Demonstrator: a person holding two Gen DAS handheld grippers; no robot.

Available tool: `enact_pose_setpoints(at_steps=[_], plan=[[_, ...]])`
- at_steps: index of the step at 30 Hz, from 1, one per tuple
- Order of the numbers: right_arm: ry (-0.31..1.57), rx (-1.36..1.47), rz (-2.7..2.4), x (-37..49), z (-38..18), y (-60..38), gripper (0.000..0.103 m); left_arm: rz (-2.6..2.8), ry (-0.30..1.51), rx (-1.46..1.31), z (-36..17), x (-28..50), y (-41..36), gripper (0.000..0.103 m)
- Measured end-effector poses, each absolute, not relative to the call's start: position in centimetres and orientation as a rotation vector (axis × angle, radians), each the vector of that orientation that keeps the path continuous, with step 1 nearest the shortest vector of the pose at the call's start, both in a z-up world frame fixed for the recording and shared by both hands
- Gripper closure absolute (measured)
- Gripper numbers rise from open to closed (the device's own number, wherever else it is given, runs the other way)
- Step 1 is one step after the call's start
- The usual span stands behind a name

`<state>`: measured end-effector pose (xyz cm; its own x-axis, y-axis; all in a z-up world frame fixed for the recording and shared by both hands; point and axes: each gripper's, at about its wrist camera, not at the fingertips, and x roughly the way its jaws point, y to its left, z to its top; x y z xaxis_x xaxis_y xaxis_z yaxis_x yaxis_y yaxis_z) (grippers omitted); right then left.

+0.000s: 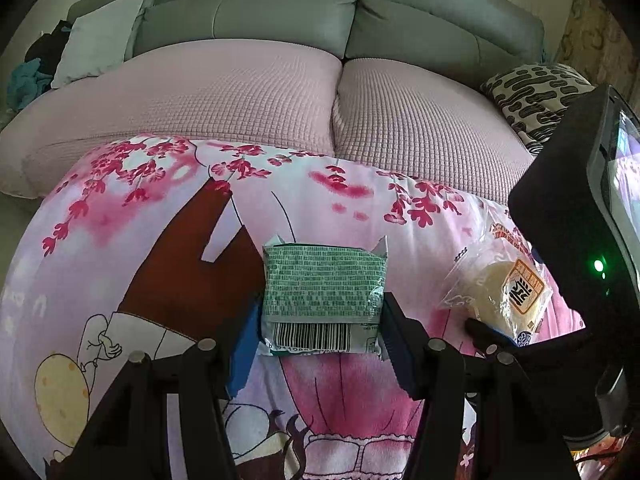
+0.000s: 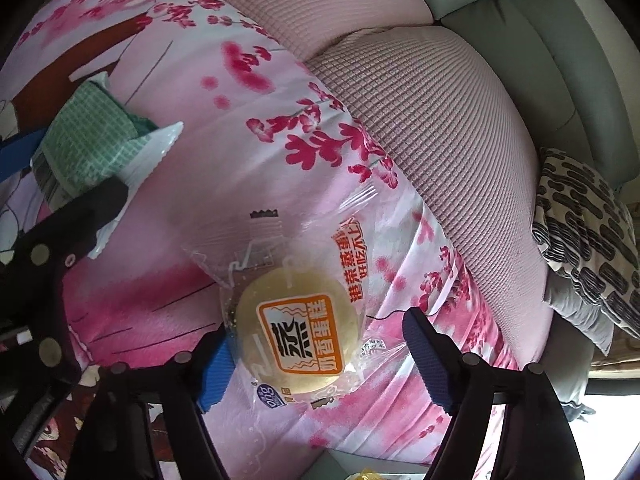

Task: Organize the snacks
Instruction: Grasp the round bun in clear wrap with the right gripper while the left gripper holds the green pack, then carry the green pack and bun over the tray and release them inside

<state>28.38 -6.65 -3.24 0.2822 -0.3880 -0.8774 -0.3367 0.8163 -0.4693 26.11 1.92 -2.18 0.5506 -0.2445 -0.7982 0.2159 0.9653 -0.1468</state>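
Observation:
A green snack packet [image 1: 324, 288] with a barcode end sits between the blue pads of my left gripper [image 1: 320, 340], which is shut on its two sides just above the pink floral cloth [image 1: 160, 240]. The same packet [image 2: 88, 140] shows at the left of the right wrist view. A round steamed cake in a clear wrapper [image 2: 296, 332] lies on the cloth between the fingers of my right gripper [image 2: 318, 328]. Its left pad is at the cake's edge and its right pad stands clear of the cake, so it is open. The cake [image 1: 500, 292] also appears in the left wrist view.
Behind the cloth runs a sofa with pink quilted seat covers [image 1: 240, 96] and grey-green backrests. A black-and-white patterned cushion [image 2: 588, 220] lies at its right end and a pale pillow [image 1: 100, 36] at its left. The two grippers stand close side by side.

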Motion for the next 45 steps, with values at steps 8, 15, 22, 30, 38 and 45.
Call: enact_pose_setpoints(at_steps=[8, 15, 22, 30, 38, 45], plan=[[1.328, -0.666, -0.033, 27.8, -2.6, -7.1, 0.051, -0.277, 0.950, -0.046, -2.0, 26.1, 2.2, 0.044], [1.332, -0.678, -0.036, 27.3, -2.1, -7.3, 0.051, -0.279, 0.950, -0.060, -1.9, 26.0, 2.5, 0.044], [1.331, -0.677, -0.040, 26.5, -0.7, -7.5, 0.051, -0.278, 0.951, -0.090, -1.4, 25.9, 3.0, 0.045], [1.322, -0.639, -0.053, 24.2, 2.4, -8.3, 0.051, -0.273, 0.957, -0.074, 0.7, 24.6, 3.3, 0.046], [1.302, -0.559, -0.061, 20.3, 6.3, -10.6, 0.051, -0.302, 0.957, -0.062, 4.2, 21.8, 2.5, 0.046], [1.298, -0.488, -0.087, 15.0, 8.9, -14.3, 0.051, -0.369, 0.928, -0.011, 7.6, 17.9, -0.1, 0.046]])
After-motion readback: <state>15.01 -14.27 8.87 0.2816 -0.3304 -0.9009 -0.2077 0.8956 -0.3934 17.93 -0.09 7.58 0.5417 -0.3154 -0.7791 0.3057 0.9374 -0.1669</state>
